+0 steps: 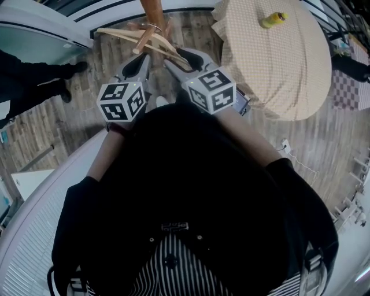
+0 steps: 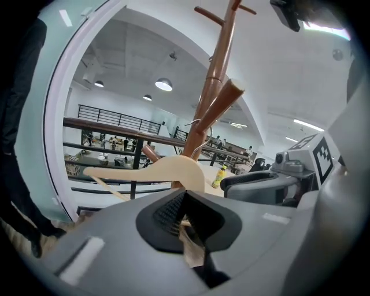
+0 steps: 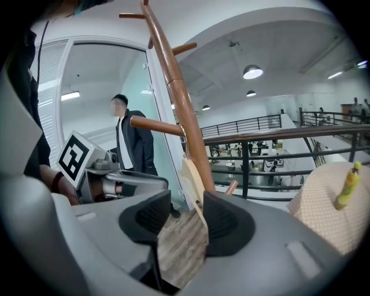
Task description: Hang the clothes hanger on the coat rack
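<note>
The pale wooden hanger (image 1: 130, 36) lies across the top of the head view, against the brown coat rack (image 1: 153, 14). In the left gripper view its body (image 2: 167, 170) juts out past my left gripper (image 2: 184, 211), which is shut on it. Its wire hook sits by a slanting peg of the rack (image 2: 217, 75). In the right gripper view the hanger (image 3: 191, 176) shows edge-on, its thin edge beside the right pad. My right gripper (image 3: 185, 222) stands open, not pressing it. Both grippers (image 1: 141, 58) (image 1: 176, 58) point at the rack, side by side.
A round table with a checked cloth (image 1: 272, 69) stands to the right, with a yellow bottle (image 1: 273, 19) on it. A person in dark clothes (image 1: 34, 81) stands at the left by a glass wall. A dark railing (image 3: 260, 139) runs behind the rack.
</note>
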Available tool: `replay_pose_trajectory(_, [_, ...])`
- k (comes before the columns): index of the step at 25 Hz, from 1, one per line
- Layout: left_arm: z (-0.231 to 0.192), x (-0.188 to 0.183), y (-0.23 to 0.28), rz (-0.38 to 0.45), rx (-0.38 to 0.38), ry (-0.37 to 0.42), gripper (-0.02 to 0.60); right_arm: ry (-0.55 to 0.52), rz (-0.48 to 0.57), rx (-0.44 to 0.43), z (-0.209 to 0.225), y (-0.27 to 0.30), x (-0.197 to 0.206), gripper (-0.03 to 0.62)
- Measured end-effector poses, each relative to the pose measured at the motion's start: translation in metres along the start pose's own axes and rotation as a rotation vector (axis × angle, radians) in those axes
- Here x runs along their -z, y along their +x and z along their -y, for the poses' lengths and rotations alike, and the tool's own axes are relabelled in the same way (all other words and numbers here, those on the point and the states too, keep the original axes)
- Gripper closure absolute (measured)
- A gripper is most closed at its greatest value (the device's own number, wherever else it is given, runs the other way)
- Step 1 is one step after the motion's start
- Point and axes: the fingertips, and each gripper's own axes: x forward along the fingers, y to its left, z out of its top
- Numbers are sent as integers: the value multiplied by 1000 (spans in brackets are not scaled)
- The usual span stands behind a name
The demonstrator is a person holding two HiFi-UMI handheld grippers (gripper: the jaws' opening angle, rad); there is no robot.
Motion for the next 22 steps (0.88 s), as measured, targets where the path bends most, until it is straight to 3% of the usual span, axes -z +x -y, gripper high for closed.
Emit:
replay_pose_trajectory(5, [1, -11, -13, 47, -16, 22, 578, -9, 98, 32, -1, -14, -25, 434])
replay_pose_trajectory(7, [3, -16, -16, 64, -20, 36, 578, -19, 122, 51, 1, -17, -31, 463])
replay_pose_trajectory(11, [3, -21, -21, 84, -23, 53, 578, -39, 116, 50, -1, -16, -34, 589])
replay_pose_trajectory(22, [4, -22, -15, 85, 0, 68, 578, -95, 52, 21, -11, -5, -26, 592])
